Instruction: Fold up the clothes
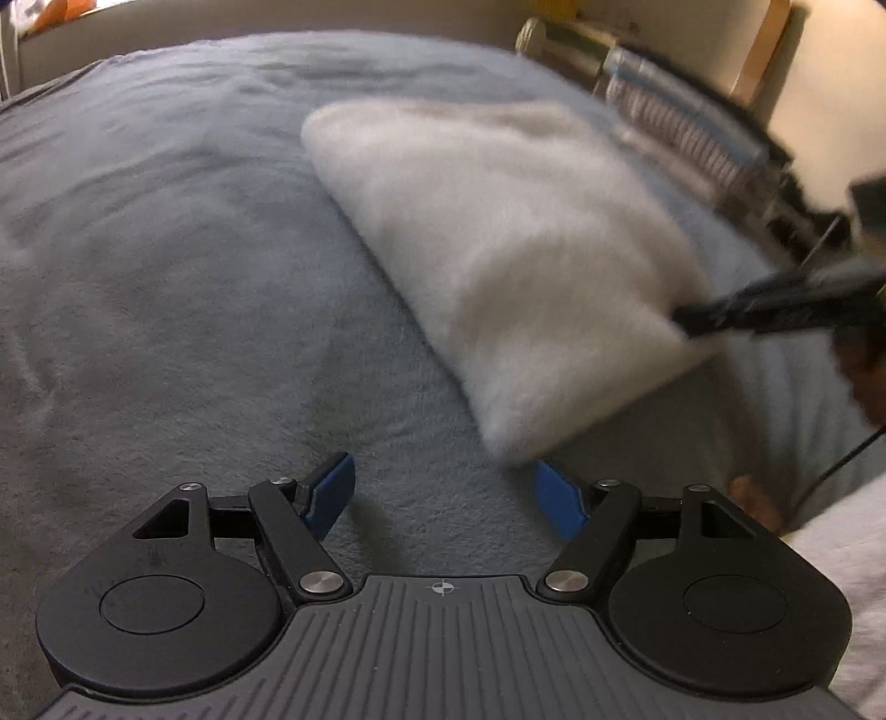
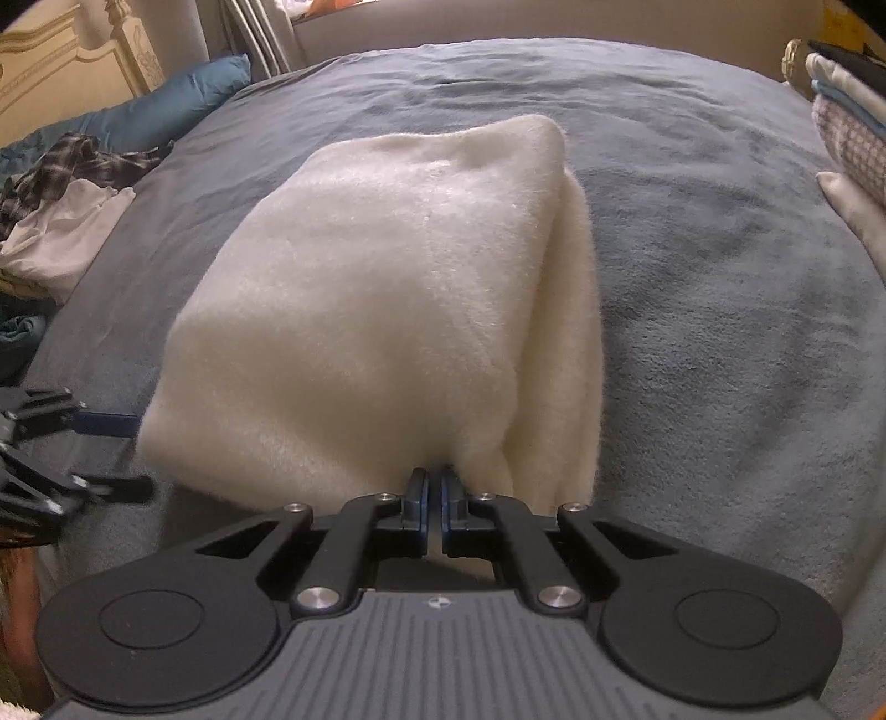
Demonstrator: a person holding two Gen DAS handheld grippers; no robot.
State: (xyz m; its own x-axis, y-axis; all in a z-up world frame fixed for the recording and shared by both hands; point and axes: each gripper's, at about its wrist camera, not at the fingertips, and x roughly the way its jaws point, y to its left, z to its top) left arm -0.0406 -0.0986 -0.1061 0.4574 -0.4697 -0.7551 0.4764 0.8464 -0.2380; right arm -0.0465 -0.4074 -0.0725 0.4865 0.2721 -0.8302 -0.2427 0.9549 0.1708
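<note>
A folded white fleece garment (image 2: 382,310) lies on the grey-blue bed cover (image 2: 720,332). My right gripper (image 2: 434,487) is shut on the garment's near edge, its blue pads pinching the fabric. In the left wrist view the same white garment (image 1: 498,249) lies to the upper right, blurred, and the right gripper (image 1: 686,321) bites its right edge. My left gripper (image 1: 446,490) stands open just above the bed cover (image 1: 194,277), with nothing between its blue fingers (image 1: 332,490); the garment's near corner is close to its right finger. The left gripper (image 2: 119,454) also shows at the left edge of the right wrist view.
A stack of folded clothes (image 2: 847,127) sits at the bed's right side. Loose clothes, a plaid shirt (image 2: 72,160) and a white one (image 2: 61,232), lie at the left by a blue pillow (image 2: 166,105). A wooden chair (image 1: 769,50) stands beyond the bed.
</note>
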